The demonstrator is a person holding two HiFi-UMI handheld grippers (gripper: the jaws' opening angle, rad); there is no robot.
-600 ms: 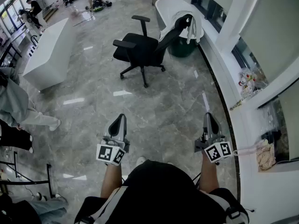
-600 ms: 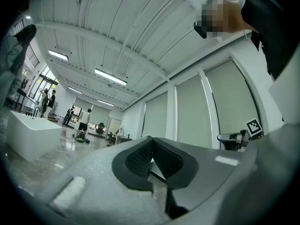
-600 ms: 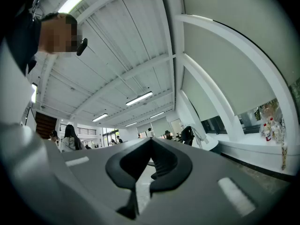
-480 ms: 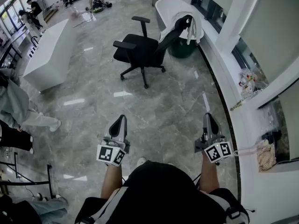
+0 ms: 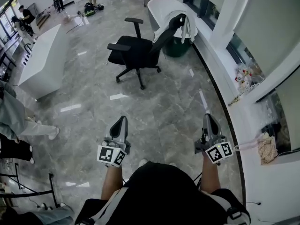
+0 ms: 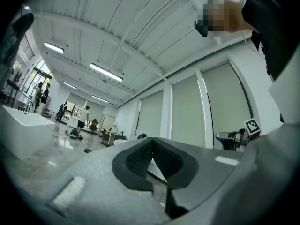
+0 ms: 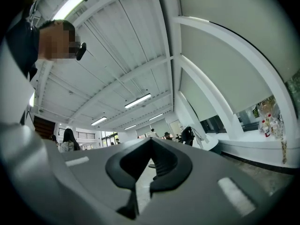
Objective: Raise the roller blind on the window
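Observation:
Roller blinds (image 5: 274, 25) hang lowered over the windows along the right wall; in the left gripper view the same pale blinds (image 6: 187, 114) cover the panes ahead. My left gripper (image 5: 119, 122) is shut and empty, held over the marble floor in front of the person. My right gripper (image 5: 210, 120) is likewise shut on nothing, near the dark floor strip beside the white window sill (image 5: 243, 125). Both point forward and slightly upward, well short of the blinds. A cord or chain for the blind is not discernible.
A black office chair (image 5: 138, 53) with a white cloth over its back stands ahead. A white counter (image 5: 40, 62) is at the left. Small items sit on the sill (image 5: 243, 74), and a knotted bundle (image 5: 267, 149) lies at right. People stand at the left edge and far back.
The head view has shifted slightly, so the chair and counter sit a little higher and further left. Both grippers keep their places and stay shut.

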